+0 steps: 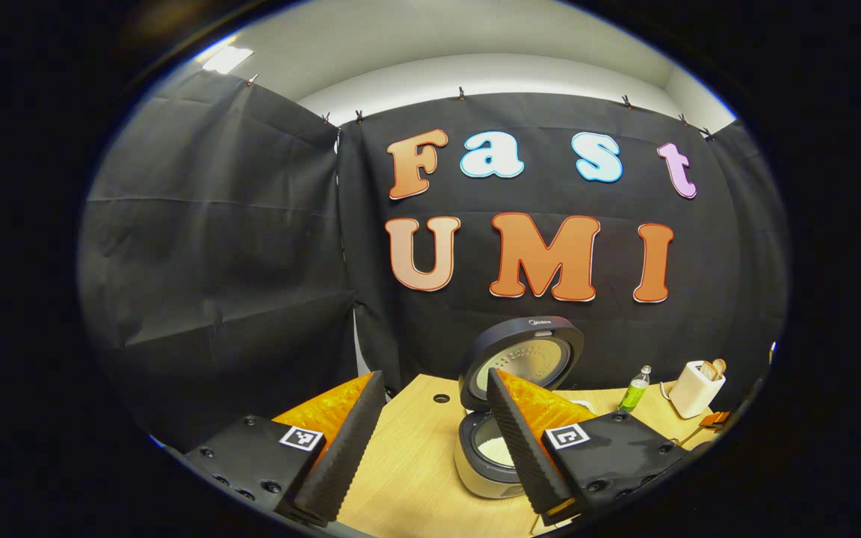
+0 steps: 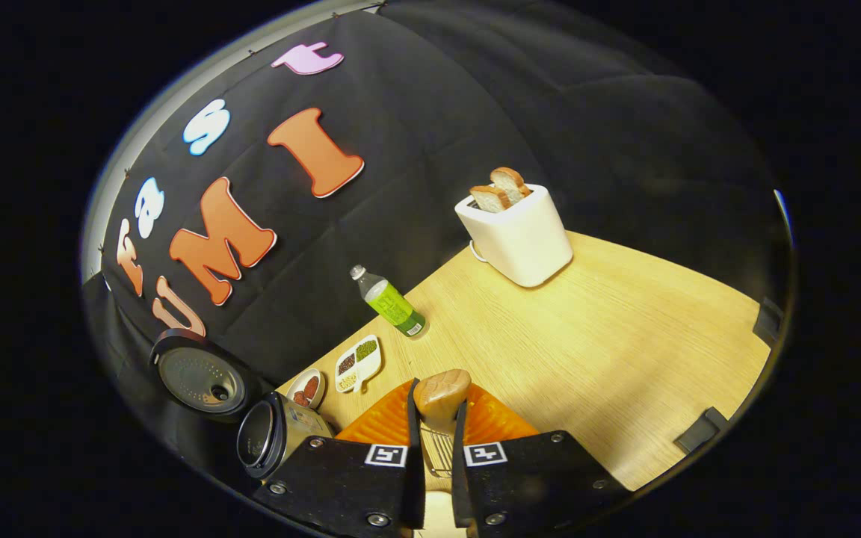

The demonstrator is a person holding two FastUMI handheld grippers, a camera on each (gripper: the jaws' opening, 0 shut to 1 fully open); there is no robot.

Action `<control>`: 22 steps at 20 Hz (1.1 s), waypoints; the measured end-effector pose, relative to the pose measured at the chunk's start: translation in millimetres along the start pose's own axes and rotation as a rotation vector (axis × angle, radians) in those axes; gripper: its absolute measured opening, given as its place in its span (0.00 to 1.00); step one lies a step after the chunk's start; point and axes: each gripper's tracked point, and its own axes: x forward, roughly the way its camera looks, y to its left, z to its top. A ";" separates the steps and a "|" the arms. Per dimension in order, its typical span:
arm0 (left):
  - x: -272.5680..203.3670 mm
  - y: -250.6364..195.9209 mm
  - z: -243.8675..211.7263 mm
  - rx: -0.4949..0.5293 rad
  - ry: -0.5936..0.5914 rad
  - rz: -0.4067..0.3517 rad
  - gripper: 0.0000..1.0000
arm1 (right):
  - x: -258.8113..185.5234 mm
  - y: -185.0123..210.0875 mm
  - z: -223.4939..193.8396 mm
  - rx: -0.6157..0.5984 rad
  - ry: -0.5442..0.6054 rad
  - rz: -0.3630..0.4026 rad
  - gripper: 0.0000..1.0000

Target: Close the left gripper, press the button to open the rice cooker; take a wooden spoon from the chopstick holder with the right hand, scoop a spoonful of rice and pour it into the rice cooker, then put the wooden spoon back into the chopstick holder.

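Observation:
The rice cooker [image 1: 475, 463] stands on the wooden table with its round lid [image 1: 524, 359] swung up, and white rice [image 1: 496, 450] lies in the pot. My left gripper [image 1: 435, 376] hovers open in front of it, holding nothing, and its right finger covers part of the pot. My right gripper [image 2: 439, 396] is shut on the rounded end of the wooden spoon [image 2: 442, 388]. The wire chopstick holder [image 2: 438, 452] shows between the fingers just beneath. In the right gripper view the cooker [image 2: 273, 433] lies at the lower left with its lid [image 2: 202, 381] open.
A white toaster [image 2: 516, 232] with bread slices stands at the table's back. A green bottle [image 2: 389, 302] is near the wall. A divided dish [image 2: 358, 362] of grains and a small bowl [image 2: 306, 388] sit beside the cooker. Bare table [image 2: 625, 344] stretches to the right.

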 end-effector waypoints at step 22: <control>40.6 46.1 -1.0 -0.031 -0.001 -0.193 0.90 | -135.0 124.0 -59.4 -0.271 -0.127 0.117 0.08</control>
